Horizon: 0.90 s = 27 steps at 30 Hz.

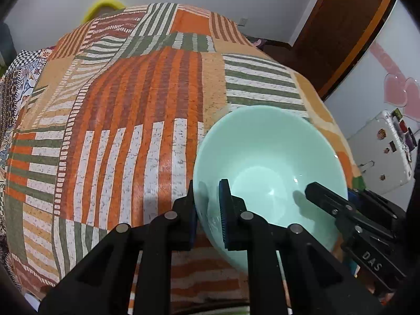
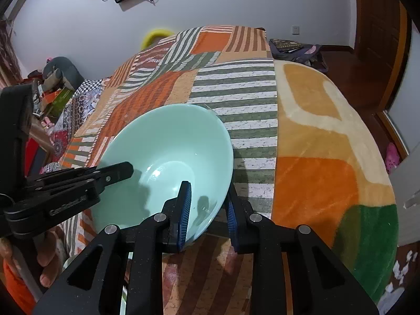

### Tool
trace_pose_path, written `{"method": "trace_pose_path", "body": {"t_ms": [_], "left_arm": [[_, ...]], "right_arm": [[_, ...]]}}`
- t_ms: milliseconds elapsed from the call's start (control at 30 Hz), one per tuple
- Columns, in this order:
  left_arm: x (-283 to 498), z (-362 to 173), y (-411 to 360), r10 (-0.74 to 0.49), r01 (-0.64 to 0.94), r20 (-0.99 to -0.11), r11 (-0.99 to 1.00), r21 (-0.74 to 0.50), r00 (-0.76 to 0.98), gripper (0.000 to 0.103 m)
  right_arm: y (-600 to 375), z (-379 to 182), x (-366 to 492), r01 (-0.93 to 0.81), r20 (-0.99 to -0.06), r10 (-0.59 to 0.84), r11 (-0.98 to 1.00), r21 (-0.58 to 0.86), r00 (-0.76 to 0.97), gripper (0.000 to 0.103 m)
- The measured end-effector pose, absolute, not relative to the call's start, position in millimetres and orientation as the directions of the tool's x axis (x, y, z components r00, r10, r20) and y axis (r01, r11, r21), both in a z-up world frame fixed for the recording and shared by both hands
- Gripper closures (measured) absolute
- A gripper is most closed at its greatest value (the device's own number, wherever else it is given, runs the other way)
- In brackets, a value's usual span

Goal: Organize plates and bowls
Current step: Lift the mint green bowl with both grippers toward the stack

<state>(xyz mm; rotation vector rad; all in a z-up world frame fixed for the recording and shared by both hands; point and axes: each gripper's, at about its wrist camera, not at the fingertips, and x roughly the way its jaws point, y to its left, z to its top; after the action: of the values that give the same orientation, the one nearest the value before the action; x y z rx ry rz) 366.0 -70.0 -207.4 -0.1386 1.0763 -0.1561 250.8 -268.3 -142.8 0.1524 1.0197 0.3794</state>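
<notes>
A mint-green bowl (image 1: 265,162) is held above the patterned tablecloth (image 1: 131,120). My left gripper (image 1: 208,215) is shut on the bowl's left rim, one finger outside, one inside. My right gripper (image 2: 207,212) is shut on the bowl's (image 2: 168,155) right rim in the same way. Each gripper shows in the other's view: the right one at the bowl's right side (image 1: 349,215), the left one at the bowl's left side (image 2: 78,183). Part of another pale dish (image 2: 123,296) shows under the right gripper, mostly hidden.
The table (image 2: 236,92) is covered by a striped orange, green and white cloth and a plush orange-green blanket (image 2: 323,157). A yellow ring (image 1: 103,6) lies past the far edge. A white fridge (image 1: 383,155) stands at the right. A bag (image 2: 296,48) lies beyond the table.
</notes>
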Motion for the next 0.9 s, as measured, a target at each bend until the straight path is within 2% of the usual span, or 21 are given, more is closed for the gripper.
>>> {"method": "trace_pose_path", "body": {"t_ms": [233, 900], "left_arm": [[343.2, -183.0, -74.3, -0.175, 0.087, -0.841, 0.984, -0.153, 0.513, 0.089], [260.6, -117.6, -42.7, -0.207, 0.096, -0.765, 0.978, -0.188, 0.610, 0.089]], "right_arm": [[-271.6, -128.1, 239.3, -0.235, -0.787, 0.382, 0.923, 0.304, 0.483, 0.080], [-250.6, -71.7, 195.5, -0.278, -0.706, 0.424, 0.906, 0.320, 0.568, 0.080]]}}
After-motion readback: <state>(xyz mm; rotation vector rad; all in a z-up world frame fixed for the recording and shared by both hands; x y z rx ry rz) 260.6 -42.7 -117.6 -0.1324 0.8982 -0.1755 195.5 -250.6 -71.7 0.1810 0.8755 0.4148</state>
